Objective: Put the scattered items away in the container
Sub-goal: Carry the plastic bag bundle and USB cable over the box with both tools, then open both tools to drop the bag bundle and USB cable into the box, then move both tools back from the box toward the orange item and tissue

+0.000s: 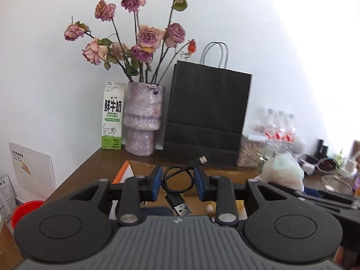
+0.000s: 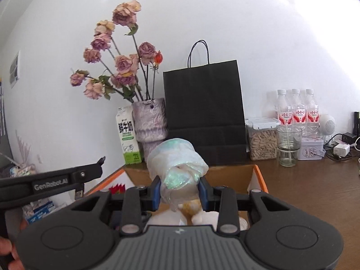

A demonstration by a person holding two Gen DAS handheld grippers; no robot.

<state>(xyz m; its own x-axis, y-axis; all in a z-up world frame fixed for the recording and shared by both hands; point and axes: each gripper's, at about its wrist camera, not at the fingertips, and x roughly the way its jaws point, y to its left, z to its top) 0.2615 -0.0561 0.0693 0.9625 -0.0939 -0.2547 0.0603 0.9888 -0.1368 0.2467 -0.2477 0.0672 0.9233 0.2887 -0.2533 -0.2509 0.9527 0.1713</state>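
While the left tool (image 1: 177,185) gripped the black cable (image 1: 177,187) and the right tool (image 2: 180,192) gripped the plastic bag (image 2: 177,166), both should release only above the open box (image 2: 258,175).

Ahead of you the vase (image 2: 151,121) and black bag (image 2: 203,112) wall off the desk's (image 2: 310,180) back. Your right side is crowded with a glass (image 2: 288,145) and bottles (image 2: 297,110). The box (image 2: 258,175) below stands open-topped.

Milk carton (image 2: 128,135) left of vase (image 2: 151,123), paper bag (image 2: 203,112) right of it, jar (image 2: 262,138) and bottles (image 2: 297,110) further right, all on tabletop (image 2: 315,191) against wall.
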